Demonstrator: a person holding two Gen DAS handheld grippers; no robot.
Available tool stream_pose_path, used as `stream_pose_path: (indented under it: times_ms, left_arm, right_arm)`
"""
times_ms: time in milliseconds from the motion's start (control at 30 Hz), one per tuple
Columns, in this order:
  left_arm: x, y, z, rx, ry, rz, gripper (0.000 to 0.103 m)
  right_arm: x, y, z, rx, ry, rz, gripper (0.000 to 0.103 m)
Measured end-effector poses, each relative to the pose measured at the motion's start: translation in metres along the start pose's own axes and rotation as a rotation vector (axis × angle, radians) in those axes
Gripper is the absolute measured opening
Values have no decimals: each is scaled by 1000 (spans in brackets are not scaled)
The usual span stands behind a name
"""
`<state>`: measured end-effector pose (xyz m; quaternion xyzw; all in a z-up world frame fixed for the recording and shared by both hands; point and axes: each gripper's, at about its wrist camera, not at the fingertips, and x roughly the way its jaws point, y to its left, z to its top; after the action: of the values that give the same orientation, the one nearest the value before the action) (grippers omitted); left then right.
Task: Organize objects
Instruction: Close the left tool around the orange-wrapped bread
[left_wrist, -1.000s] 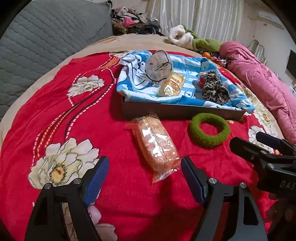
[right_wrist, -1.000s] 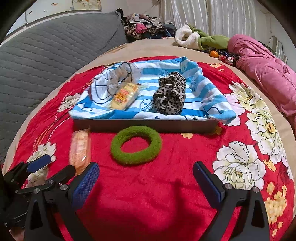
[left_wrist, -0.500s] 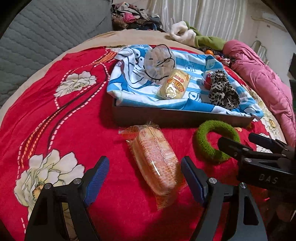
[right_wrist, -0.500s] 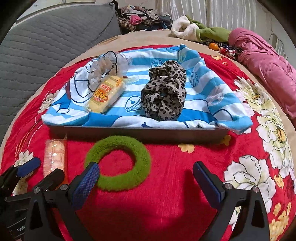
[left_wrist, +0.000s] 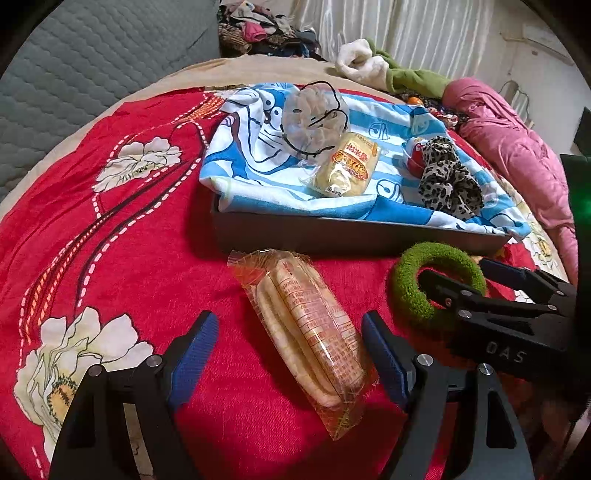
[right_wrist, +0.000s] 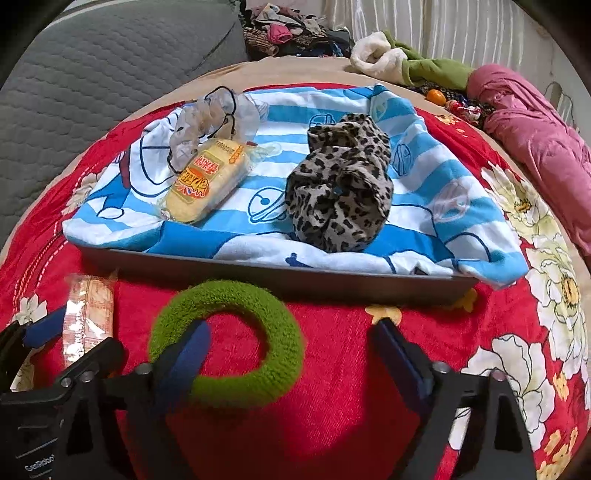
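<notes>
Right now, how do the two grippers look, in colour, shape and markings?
Left gripper: black angular frame, silver screws, two ribbed blue finger pads. Right gripper: same black frame, blue pads; the left wrist view shows white letters "DAS" on its body.

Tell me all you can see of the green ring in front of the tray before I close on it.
The green ring is a fuzzy, soft-looking loop, grass green, with a wide open centre. It lies flat on the red floral blanket, just in front of the dark tray and apart from its wall. The right tool straddles it: one blue finger stands inside the hole, the other outside the ring's far side. Its jaws are closing, not yet pressing the ring. The wrapped snack lies off to its side, untouched by it.
</notes>
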<state>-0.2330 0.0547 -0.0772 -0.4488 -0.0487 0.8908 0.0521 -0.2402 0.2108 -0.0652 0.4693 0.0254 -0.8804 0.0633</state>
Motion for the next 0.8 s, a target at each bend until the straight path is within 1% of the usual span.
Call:
stream_pose_path:
  times_ms: [67,100,133,200,233,300,333,400,500,800]
  left_arm:
    - [-1,1,0,-2,-1,-12,78]
    - [-1,1,0,0,2,-19,74]
    - [-1,2,0,-3,7,-32,70]
    - [-2,0,-1,3,12,-44,64]
    - [-2,-1,-2,9,14,-48,61]
    - [-2,0,-2,8,20,-60,56]
    - [-3,0,-3,8,24,-65,53]
    - [-4,3,-3,-3,28,-78,52]
    - [-7,6,-4,-10,32,-92,49]
    - [-21,8,-11,-5,16,-110,47]
  right_arm:
    - [1,2,0,-6,1,1,76]
    - [1,2,0,-9,3,1,70]
    - [0,3,0,-10,2,4,67]
    - [0,4,0,-9,3,14,55]
    - [0,4,0,-10,5,18,53]
    - [-1,6,0,-11,5,26,44]
    - [-1,6,0,-13,5,32,42]
    - [-2,7,0,-12,4,44,30]
    - [-5,6,-2,-10,4,59,24]
    - [-20,0,-9,10,-15,86,23]
